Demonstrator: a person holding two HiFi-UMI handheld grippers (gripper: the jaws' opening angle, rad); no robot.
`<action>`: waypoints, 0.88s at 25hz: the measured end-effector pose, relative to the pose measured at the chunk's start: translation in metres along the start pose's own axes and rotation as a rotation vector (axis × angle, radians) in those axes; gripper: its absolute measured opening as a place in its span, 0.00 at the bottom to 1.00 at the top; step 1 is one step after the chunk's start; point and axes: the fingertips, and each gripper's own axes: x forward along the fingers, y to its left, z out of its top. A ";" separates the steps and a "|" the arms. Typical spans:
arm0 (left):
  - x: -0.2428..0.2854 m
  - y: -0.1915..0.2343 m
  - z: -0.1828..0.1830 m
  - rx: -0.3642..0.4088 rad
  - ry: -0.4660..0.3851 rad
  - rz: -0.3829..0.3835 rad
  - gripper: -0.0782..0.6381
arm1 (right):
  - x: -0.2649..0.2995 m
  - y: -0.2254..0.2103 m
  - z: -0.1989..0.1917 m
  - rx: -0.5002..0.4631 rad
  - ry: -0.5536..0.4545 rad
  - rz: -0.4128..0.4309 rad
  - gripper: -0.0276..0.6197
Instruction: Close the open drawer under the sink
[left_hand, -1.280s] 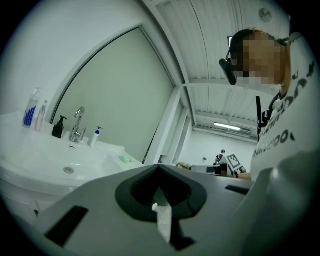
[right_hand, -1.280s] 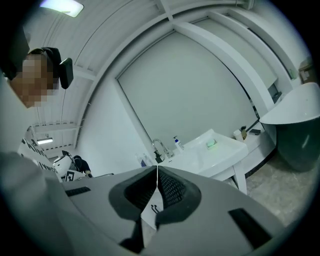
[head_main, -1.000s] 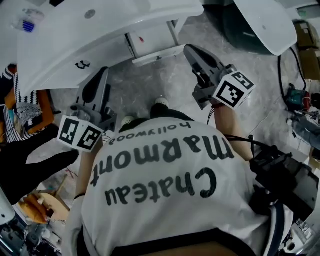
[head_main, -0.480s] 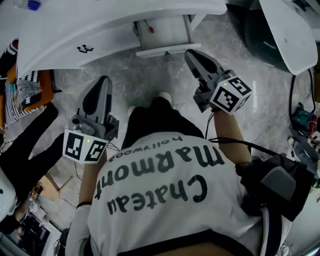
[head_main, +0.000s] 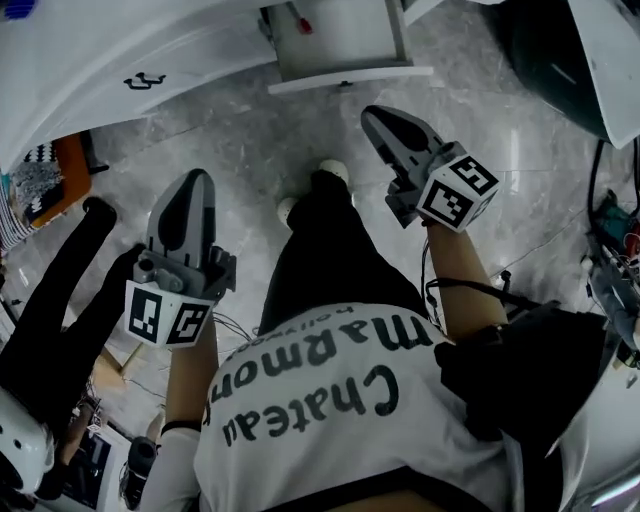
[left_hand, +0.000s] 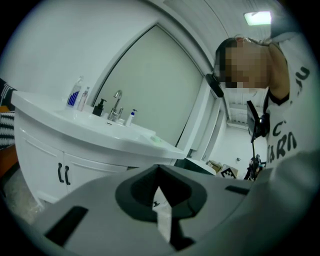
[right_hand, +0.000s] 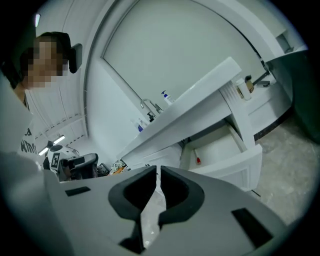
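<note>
White T-shirt (head_main: 330, 400) with black lettering and black trousers (head_main: 330, 260) are worn; grey left gripper (head_main: 195, 180) and right gripper (head_main: 372, 113) are each fitted with a black-and-white marker cube (head_main: 165, 315)

White drawer (head_main: 345, 76), grey marbled floor (head_main: 240, 140), white shirt (head_main: 330, 430) with black lettering.

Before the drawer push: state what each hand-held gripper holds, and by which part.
Nothing. Left hand-held gripper and right hand-held gripper are both shut, empty.

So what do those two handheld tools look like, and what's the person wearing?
The left claw and right claw are grey shells with dark linings, each carrying a white cube with black square markers. The person wears a white T-shirt with black lettering.
</note>
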 end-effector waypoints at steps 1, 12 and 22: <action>0.002 0.006 -0.007 -0.004 0.004 0.000 0.12 | 0.004 -0.005 -0.009 0.000 0.007 -0.009 0.07; 0.017 0.039 -0.087 0.014 0.043 -0.051 0.12 | 0.040 -0.052 -0.075 -0.022 0.002 -0.054 0.07; 0.069 0.062 -0.168 0.193 -0.024 -0.187 0.12 | 0.060 -0.108 -0.112 -0.054 -0.125 -0.068 0.08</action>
